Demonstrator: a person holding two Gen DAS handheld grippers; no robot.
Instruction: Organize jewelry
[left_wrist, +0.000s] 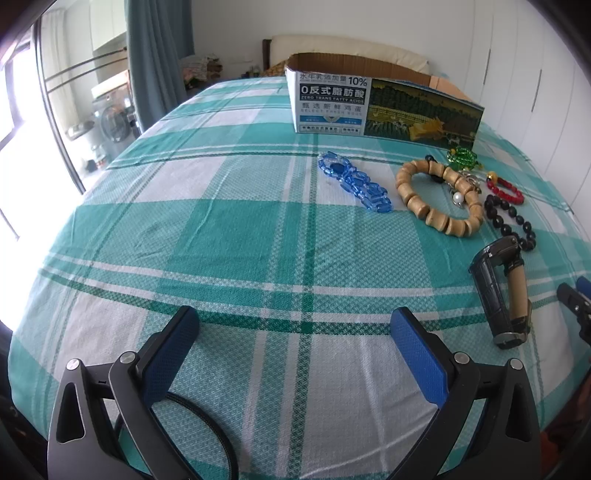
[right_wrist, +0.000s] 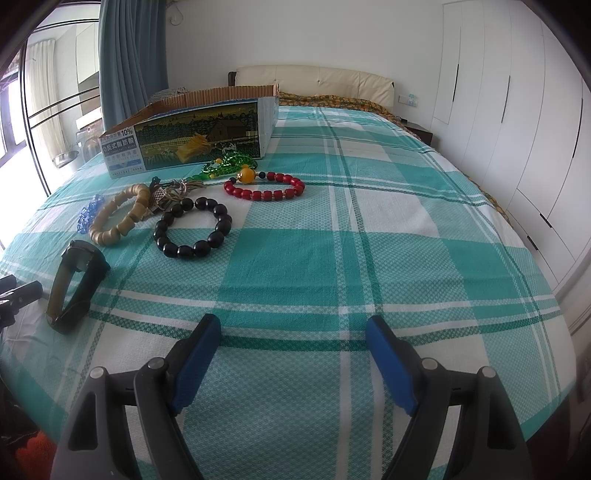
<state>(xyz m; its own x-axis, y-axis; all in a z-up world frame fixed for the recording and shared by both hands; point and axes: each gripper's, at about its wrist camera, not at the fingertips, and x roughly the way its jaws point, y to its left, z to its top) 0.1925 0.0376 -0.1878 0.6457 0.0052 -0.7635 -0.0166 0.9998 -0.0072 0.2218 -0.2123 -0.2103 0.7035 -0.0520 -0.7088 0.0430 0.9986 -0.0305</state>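
While both grippers hover low over the bedsheet (left_wrist: 258, 221), left (left_wrist: 295, 332) and right (right_wrist: 293, 332) jaws gape empty.

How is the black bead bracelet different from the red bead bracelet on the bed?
The black bead bracelet has round, glossy dark beads, all of one colour; the red bead bracelet has shorter barrel-like beads and one large yellow bead. The black one lies nearer the right gripper; the red one lies closer to the cardboard box. The black one's loop looks rounder, the red one's flatter. Both lie flat on the checked sheet, untouched.
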